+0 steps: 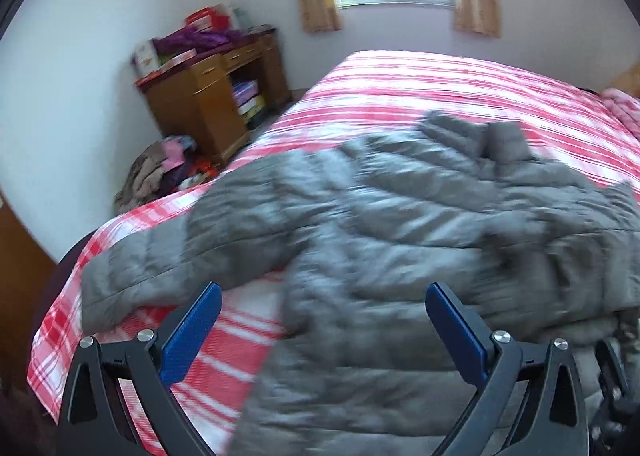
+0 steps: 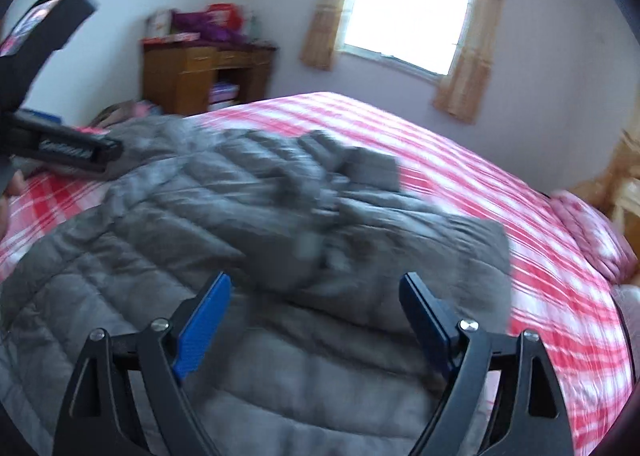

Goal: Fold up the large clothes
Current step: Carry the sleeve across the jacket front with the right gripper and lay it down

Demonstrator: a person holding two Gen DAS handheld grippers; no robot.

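At the far left a sleeve (image 1: 132, 276) of the grey jacket (image 1: 380, 240) trails toward the bed (image 1: 420, 84) edge, and your left gripper (image 1: 322, 330) hangs above the gap between that sleeve and the body, jaws apart with nothing between them. The jacket itself lies spread across the red-striped bed, with the collar end away from you and a rumpled fold near the middle. Further right, your right gripper (image 2: 314, 320) sits over the jacket's lower body, jaws wide apart and empty; no cloth is pinched in either view, though blur hides the fine detail. At the right edge the other sleeve (image 2: 472, 256) looks already laid across the chest. To do this step well, I'd judge the left sleeve should be next: take it near the cuff, pinch only one layer of the puffy quilting, and lift before carrying it across so it doesn't drag the body askew. Keep the right jaws low on the body to pin it while the sleeve crosses. The padded cloth will likely spring back, so press the fold flat before letting go.
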